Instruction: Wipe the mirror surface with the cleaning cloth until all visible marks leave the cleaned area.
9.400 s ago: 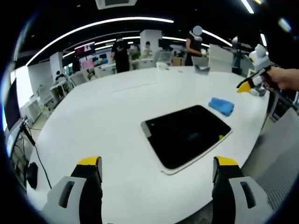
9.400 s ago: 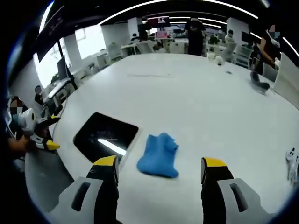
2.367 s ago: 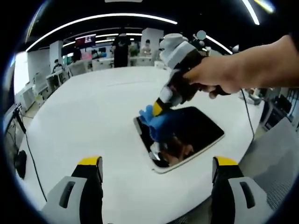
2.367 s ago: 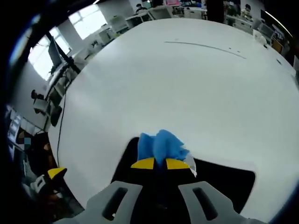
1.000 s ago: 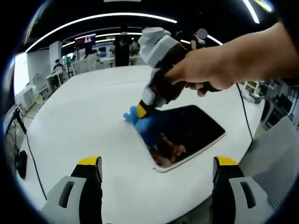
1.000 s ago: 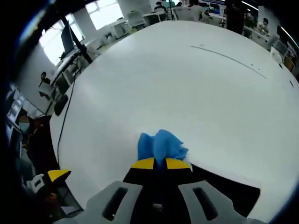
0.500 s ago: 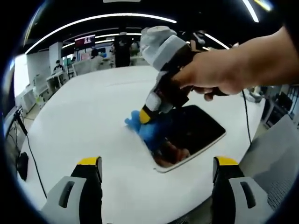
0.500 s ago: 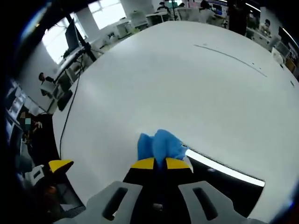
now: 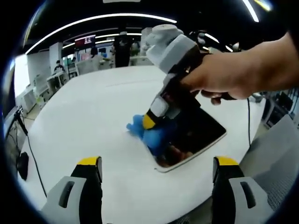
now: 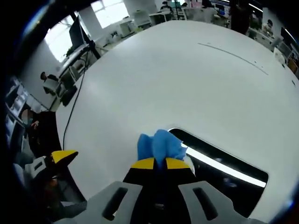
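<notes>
Wiping flat dark rectangular mirror [image 9: 189, 135] with crumpled blue cleaning cloth [image 9: 147, 134] clamped in right tongs [image 10: 161, 163], left tongs [image 9: 156, 168] apart, remaining glass likely next.

From where I sit both feeds are bright and evenly lit by ceiling light strips [image 9: 98, 18], which the fisheye bends into arcs. Daylight blows out the windows [image 10: 110, 10] (no detail left there). The mirror [image 10: 224, 175] throws back a hard white streak of glare. Edges smear and darken; distant desks are soft.
</notes>
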The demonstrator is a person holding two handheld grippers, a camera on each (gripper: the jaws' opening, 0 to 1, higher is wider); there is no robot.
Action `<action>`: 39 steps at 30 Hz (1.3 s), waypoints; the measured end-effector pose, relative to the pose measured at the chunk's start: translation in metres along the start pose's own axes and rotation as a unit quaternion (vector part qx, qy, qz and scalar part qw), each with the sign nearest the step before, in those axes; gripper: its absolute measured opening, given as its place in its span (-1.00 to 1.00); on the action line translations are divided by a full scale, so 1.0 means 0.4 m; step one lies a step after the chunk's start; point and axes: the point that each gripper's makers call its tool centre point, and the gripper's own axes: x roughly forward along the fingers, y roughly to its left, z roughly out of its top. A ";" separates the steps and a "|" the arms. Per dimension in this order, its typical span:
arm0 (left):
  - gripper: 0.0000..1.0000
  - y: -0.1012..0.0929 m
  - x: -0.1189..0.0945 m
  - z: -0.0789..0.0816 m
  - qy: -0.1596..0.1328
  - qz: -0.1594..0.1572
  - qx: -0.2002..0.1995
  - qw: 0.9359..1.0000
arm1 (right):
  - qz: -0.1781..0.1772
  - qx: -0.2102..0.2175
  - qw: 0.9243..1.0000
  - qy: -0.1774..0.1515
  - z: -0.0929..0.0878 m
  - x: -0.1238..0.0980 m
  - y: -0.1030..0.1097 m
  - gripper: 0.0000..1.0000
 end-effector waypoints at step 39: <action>0.98 0.004 0.000 0.001 -0.002 0.003 0.002 1.000 | 0.024 0.034 0.999 -0.005 -0.038 -0.043 -0.020 -0.99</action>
